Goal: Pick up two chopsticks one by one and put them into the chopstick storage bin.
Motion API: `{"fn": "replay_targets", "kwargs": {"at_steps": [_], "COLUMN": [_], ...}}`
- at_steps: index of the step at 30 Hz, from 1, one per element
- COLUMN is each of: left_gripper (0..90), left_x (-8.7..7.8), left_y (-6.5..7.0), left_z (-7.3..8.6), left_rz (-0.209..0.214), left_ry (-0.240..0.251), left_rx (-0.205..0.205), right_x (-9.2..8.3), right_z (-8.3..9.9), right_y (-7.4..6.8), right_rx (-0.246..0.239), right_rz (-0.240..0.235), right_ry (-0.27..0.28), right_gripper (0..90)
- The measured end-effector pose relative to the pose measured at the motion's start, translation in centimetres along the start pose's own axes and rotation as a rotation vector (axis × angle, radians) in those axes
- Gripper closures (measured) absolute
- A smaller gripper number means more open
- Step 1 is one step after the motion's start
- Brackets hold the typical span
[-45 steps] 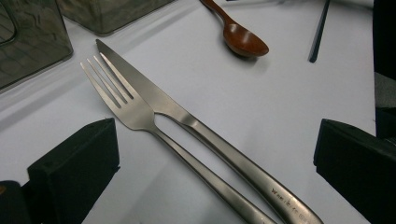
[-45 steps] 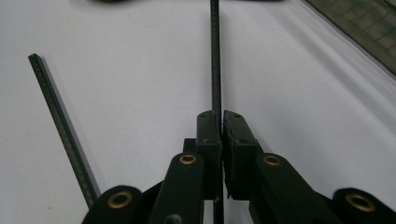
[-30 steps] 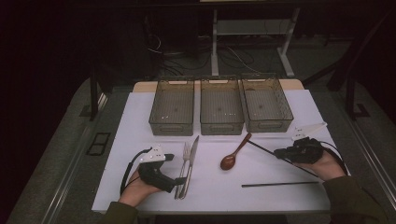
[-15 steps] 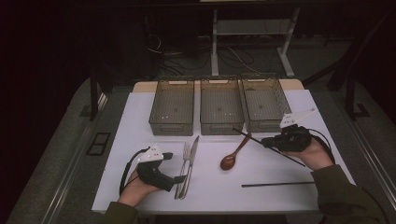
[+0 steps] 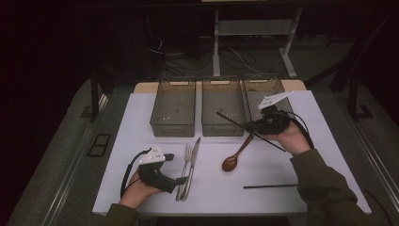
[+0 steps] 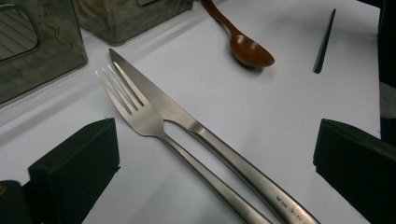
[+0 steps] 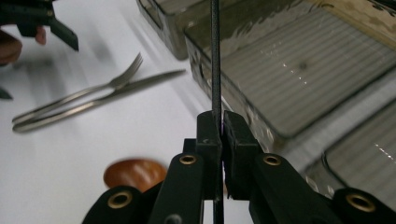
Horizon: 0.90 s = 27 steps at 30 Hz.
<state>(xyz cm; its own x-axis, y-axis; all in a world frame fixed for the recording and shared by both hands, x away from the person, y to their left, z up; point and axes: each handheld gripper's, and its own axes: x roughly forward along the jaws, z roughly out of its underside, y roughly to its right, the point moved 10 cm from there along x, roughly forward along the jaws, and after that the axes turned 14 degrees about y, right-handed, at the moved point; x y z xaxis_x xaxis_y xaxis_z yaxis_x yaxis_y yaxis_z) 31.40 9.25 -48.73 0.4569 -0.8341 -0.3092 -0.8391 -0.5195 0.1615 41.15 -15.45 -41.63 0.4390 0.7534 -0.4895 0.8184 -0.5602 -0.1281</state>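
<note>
Nearest me, my left hand-held gripper (image 5: 181, 180) rests low on the white table (image 5: 141, 122), its blunt black jaws spread wide with nothing between them. Just beyond them lie a steel fork (image 6: 140, 112) and a steel knife (image 6: 187, 123), side by side and touching along their handles, both matte and smooth, tips pointing toward the bins. The fork's four tines sit on the left of the knife's plain tapered blade in the left gripper view.

At the near right of the table a thin black chopstick (image 5: 269, 186) lies flat, roughly crosswise, well apart from the cutlery. Between it and the knife rests a wooden spoon (image 5: 237, 153), glossy reddish brown, its oval bowl toward me and its slim handle angled away toward the bins.

My right hand-held gripper (image 5: 249, 126) is raised above the table near the spoon's handle end, its jaws pinched tight on a second chopstick (image 5: 233, 121). That stick is slender, dark and straight; in the high view it slants, one end reaching out over the middle bin (image 5: 221, 114), the other running back past my right hand (image 5: 291, 136). In the right gripper view it runs straight up from between the jaw pads.

Farthest off stand three rectangular bins of smoky translucent plastic with ribbed floors, in a row: left bin (image 5: 173, 110), middle bin, right bin (image 5: 263, 92).
</note>
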Motion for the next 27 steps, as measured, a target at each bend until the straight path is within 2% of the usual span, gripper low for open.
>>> {"fn": "replay_targets", "kwargs": {"at_steps": [5,16,27], "left_gripper": [0.0,0.0,0.0], "left_x": [-0.2,-0.1,-0.3], "left_y": [-0.3,-0.2,-0.2], "left_z": [-0.1,-0.1,-0.3], "left_rz": [-0.017,-0.013,-0.014], "left_ry": [0.008,0.007,0.018], "left_rx": [-0.005,-0.006,0.005], "right_x": [2.3,7.1,12.2], "right_z": [-2.0,-5.5,-7.8], "right_y": [-0.1,0.0,-0.2], "right_rx": [0.015,0.042,0.061], "right_rz": [0.01,0.024,0.048], "right_ry": [-0.006,-0.018,-0.072], "right_gripper": [84.8,84.8,84.8]}}
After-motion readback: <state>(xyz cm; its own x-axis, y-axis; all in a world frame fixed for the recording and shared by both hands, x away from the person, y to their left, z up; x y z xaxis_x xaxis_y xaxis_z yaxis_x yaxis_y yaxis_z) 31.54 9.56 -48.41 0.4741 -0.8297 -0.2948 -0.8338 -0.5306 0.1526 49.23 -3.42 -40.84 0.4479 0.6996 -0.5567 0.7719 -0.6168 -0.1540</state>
